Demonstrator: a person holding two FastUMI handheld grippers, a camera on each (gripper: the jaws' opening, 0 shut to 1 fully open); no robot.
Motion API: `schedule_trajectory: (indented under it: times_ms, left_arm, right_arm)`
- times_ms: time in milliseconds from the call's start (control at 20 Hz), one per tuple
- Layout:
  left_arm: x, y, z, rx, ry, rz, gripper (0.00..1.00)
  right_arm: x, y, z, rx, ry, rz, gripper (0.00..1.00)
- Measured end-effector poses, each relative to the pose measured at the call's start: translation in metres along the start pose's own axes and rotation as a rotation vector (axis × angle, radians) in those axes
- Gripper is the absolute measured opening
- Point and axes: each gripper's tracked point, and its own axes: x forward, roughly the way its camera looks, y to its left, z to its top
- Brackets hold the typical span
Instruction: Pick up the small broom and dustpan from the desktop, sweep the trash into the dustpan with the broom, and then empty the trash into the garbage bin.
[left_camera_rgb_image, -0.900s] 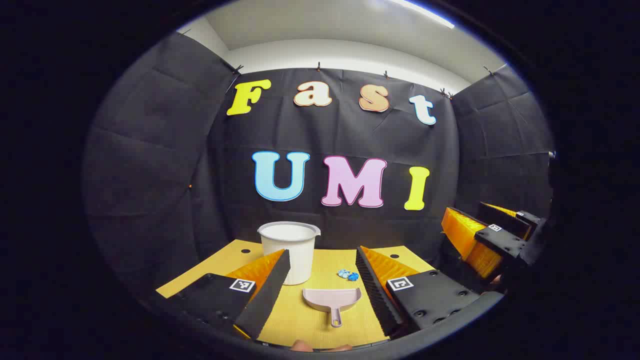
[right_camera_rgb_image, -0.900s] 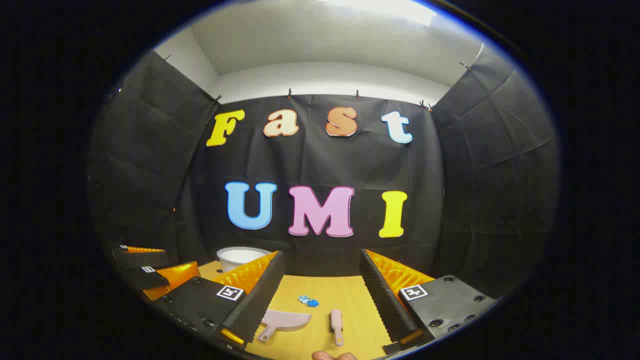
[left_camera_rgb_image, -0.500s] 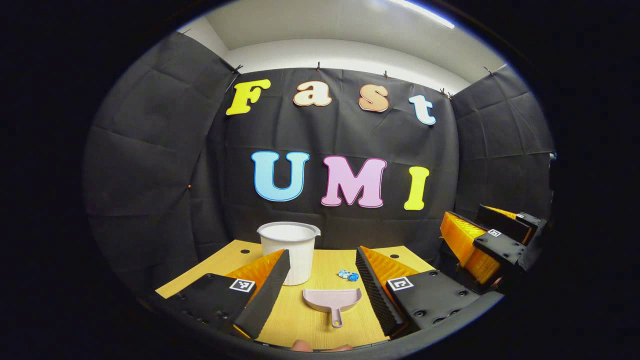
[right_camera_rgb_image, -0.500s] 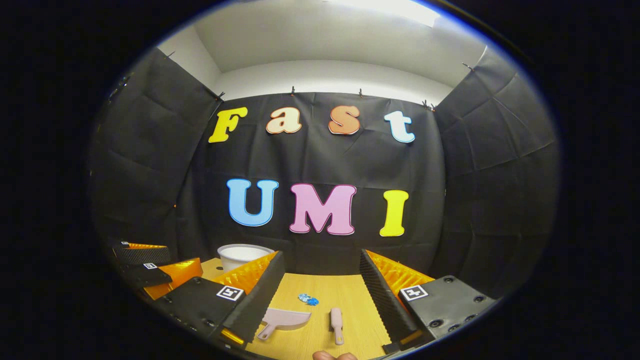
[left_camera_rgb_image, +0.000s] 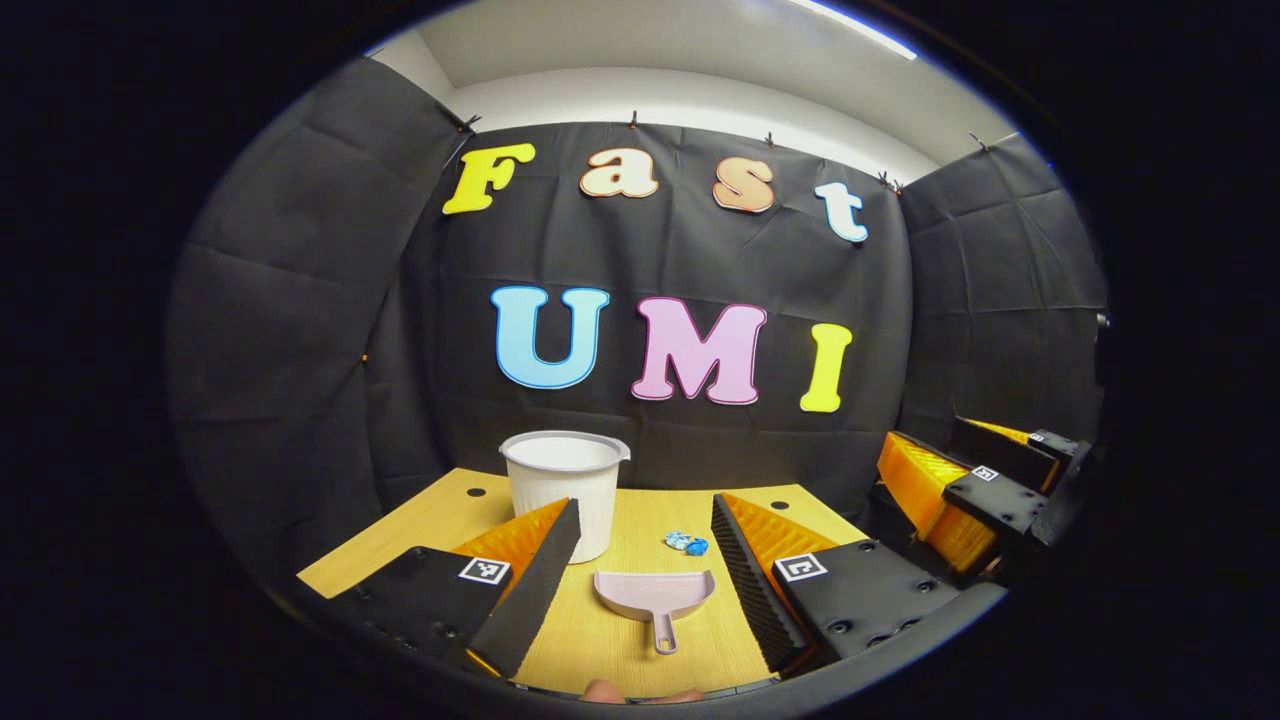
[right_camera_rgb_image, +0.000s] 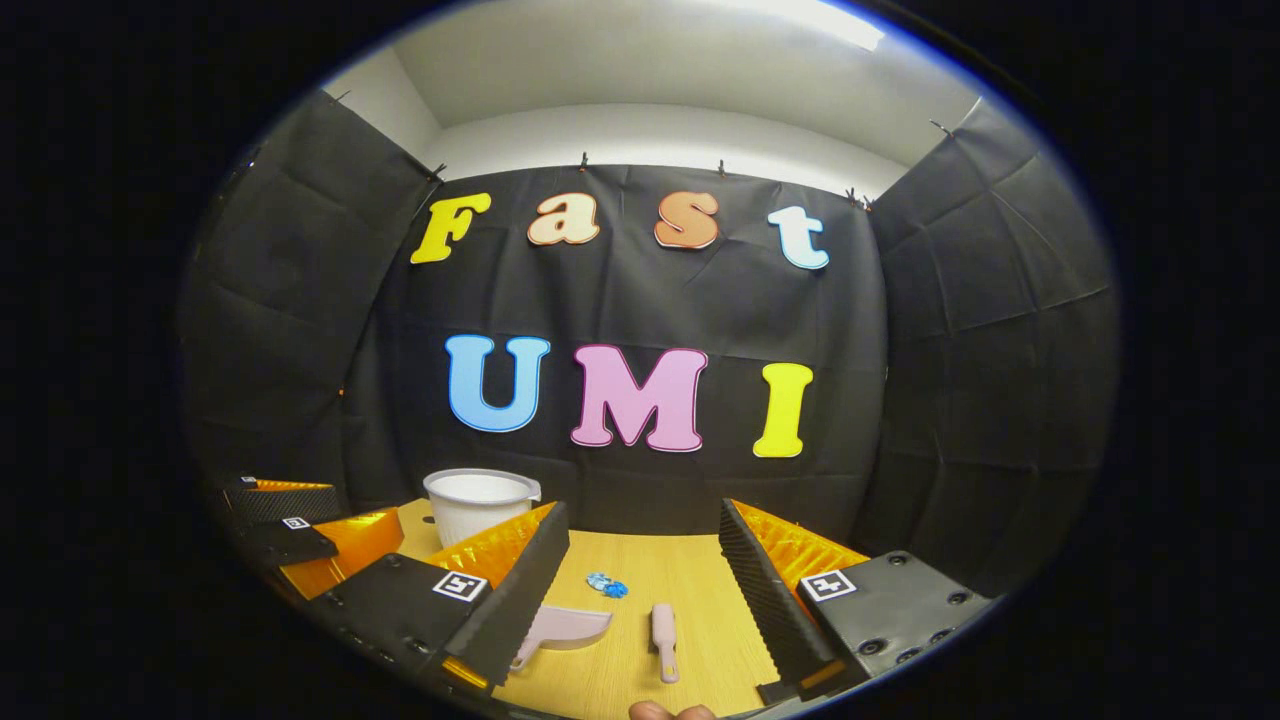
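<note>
A pink dustpan (left_camera_rgb_image: 655, 598) lies on the wooden desktop (left_camera_rgb_image: 430, 520), handle toward me, straight ahead of my left gripper (left_camera_rgb_image: 645, 512), which is open and empty above the near edge. Blue crumpled trash (left_camera_rgb_image: 686, 543) sits just beyond the pan. In the right gripper view, the small pink broom (right_camera_rgb_image: 663, 640) lies between the fingers of my open, empty right gripper (right_camera_rgb_image: 642, 512). There the dustpan (right_camera_rgb_image: 565, 628) is partly hidden behind the left finger, and the trash (right_camera_rgb_image: 605, 585) lies farther off.
A white garbage bin (left_camera_rgb_image: 565, 485) stands upright at the back left of the desktop; its rim (right_camera_rgb_image: 478, 495) shows in the right gripper view too. The right gripper (left_camera_rgb_image: 960, 490) hovers off the desk's right side, the left gripper (right_camera_rgb_image: 290, 530) off its left.
Both views have tipped slightly downward, so the bin, trash, dustpan and broom sit a little higher in frame. Nothing on the desktop has moved, and both grippers stay open.
</note>
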Motion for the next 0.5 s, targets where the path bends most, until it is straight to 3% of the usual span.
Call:
schedule_trajectory:
  times_ms: [300, 500]
  left_arm:
    - [0.014, -0.002, -0.003, 0.006, 0.011, -0.030, 0.78]
    - [0.020, -0.003, -0.010, -0.017, 0.028, -0.054, 0.78]
  right_arm:
    - [0.007, -0.002, -0.009, -0.007, 0.025, -0.025, 0.98]
    - [0.016, 0.014, -0.014, -0.026, 0.024, -0.001, 0.97]
